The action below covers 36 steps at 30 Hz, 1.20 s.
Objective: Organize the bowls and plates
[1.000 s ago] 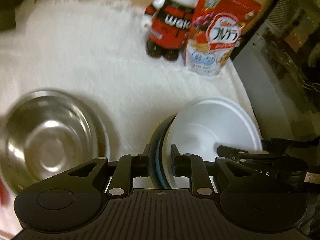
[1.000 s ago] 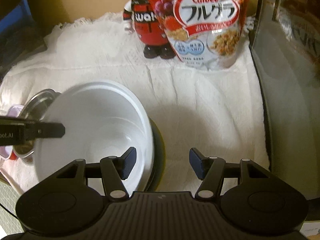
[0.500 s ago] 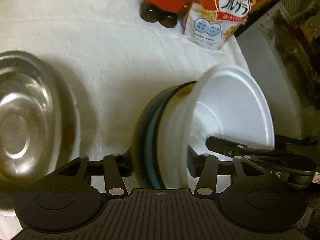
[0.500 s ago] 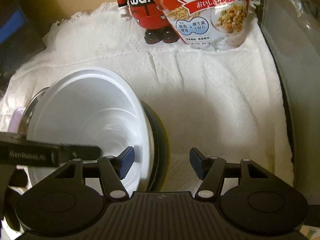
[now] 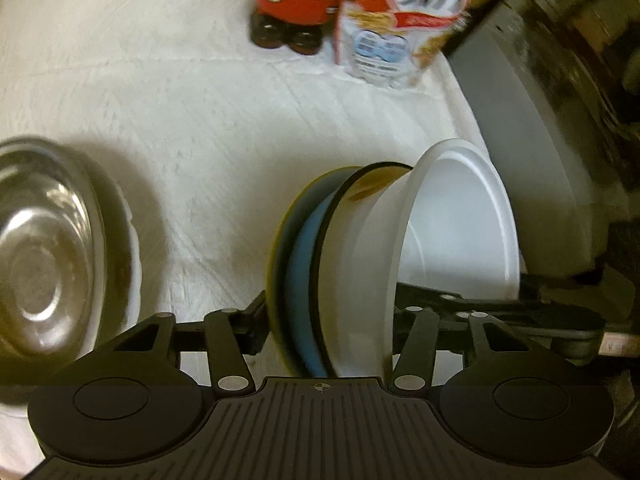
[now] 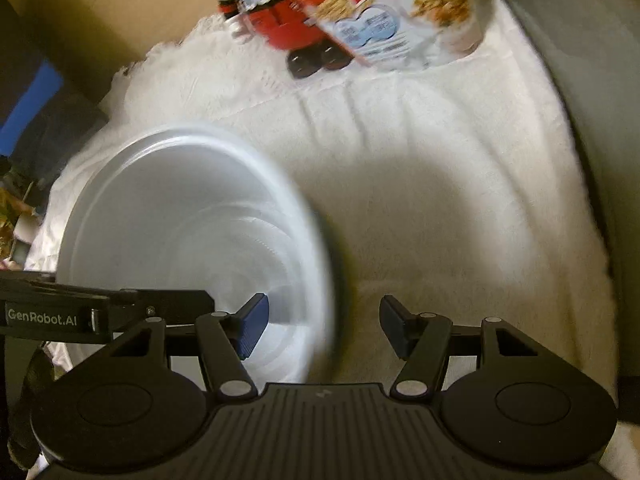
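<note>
On the white-towelled worktop (image 5: 224, 128), a white bowl (image 5: 452, 232) tips on edge with a blue plate (image 5: 304, 276) and yellow plate (image 5: 280, 240) stacked vs its back. L tongs (image 5: 326, 326) straddle the stack; jaws just opened then eased in, contact unclear. R tongs (image 6: 322, 326) spread, bowl rim between fingers, no visible pinch. Steel bowl (image 5: 44, 248) sits to the left. Cereal bag (image 6: 400, 12) and red figurine (image 6: 276, 16) at the back.
</note>
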Each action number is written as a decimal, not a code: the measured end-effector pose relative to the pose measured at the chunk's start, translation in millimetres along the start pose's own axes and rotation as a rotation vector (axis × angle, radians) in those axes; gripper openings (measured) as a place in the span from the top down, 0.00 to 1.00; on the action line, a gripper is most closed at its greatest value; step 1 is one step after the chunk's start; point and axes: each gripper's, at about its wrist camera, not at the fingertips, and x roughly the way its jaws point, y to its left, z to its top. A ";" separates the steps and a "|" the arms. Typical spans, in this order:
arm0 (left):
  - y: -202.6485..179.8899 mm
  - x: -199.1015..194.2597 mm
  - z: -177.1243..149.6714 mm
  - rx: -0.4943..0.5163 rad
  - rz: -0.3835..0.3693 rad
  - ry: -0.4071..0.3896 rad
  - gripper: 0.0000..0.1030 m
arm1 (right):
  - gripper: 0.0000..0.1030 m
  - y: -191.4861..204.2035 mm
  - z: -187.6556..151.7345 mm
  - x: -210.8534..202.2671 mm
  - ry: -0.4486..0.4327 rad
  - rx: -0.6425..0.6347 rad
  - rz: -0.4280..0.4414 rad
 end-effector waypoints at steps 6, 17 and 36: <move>-11.1 -3.0 -1.5 0.050 0.111 -0.028 0.49 | 0.34 6.0 -1.0 3.9 -0.007 0.022 -0.016; -15.6 -32.8 4.3 0.098 0.181 -0.154 0.49 | 0.34 8.4 -1.0 6.2 -0.024 0.042 -0.045; -3.6 -38.1 5.1 0.081 0.186 -0.157 0.49 | 0.35 18.5 0.2 -21.1 -0.150 -0.070 -0.272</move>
